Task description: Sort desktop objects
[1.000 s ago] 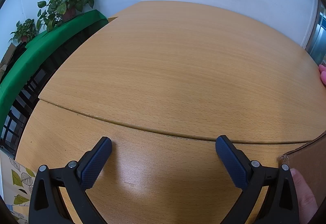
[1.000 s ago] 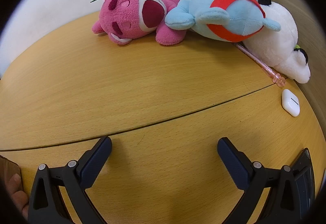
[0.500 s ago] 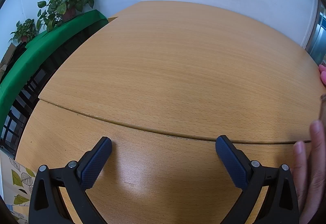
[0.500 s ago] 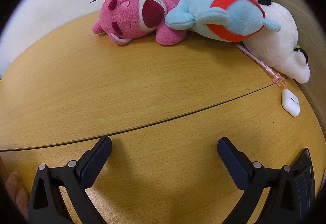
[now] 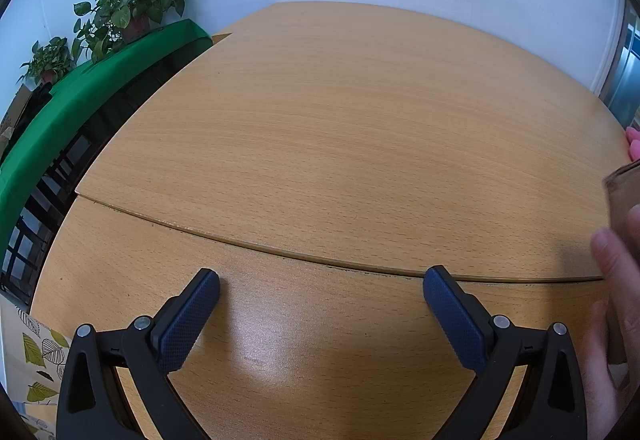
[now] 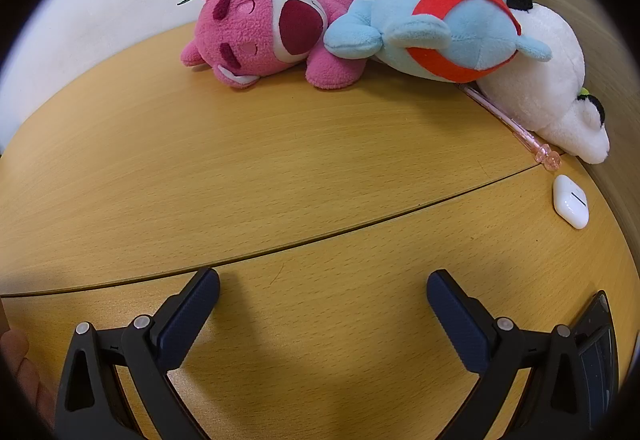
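In the right wrist view a pink plush bear [image 6: 272, 32], a light blue plush with a red band [image 6: 448, 28] and a white plush [image 6: 552, 88] lie together at the desk's far side. A pink pen [image 6: 516, 128] lies under them, and a white earbud case [image 6: 571, 201] lies near the right edge. My right gripper [image 6: 322, 292] is open and empty, low over the desk in front of them. My left gripper [image 5: 320, 290] is open and empty over bare wood. A hand [image 5: 616, 280] holds a brown cardboard box [image 5: 624, 196] at the right edge of the left wrist view.
The wooden desk [image 5: 340, 128] has a seam across it. A green-topped shelf [image 5: 92, 80] with potted plants [image 5: 132, 4] stands left of the desk. A dark device [image 6: 596, 352] lies at the right edge of the right wrist view. A white wall stands behind.
Both grippers have stayed still. At the right edge of the left wrist view the hand and the cardboard box have moved upward and further in.
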Demonstrator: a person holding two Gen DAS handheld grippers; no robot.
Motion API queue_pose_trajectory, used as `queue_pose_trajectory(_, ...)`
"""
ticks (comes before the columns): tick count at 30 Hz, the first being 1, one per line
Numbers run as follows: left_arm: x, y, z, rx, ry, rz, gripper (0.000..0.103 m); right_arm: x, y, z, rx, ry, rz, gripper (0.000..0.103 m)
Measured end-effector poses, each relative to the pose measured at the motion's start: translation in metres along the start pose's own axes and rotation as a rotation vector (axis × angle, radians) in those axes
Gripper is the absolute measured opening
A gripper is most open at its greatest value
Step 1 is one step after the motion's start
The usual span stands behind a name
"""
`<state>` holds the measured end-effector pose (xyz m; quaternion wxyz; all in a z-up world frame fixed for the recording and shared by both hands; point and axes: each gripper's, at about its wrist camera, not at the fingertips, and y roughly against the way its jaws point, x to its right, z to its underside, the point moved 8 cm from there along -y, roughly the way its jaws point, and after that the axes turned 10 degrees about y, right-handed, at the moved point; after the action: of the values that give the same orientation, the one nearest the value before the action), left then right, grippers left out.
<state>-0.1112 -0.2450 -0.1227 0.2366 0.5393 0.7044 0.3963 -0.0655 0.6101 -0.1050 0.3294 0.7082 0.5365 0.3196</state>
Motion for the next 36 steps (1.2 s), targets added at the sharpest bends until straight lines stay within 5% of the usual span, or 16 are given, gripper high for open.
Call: queue_pose_trajectory(36, 0.0, 0.0003, 0.0002, 0.0, 0.001, -0.001, 0.103, -0.0016, -0.0005, -0.0047, 0.001, 0.001, 0.0, 0.103)
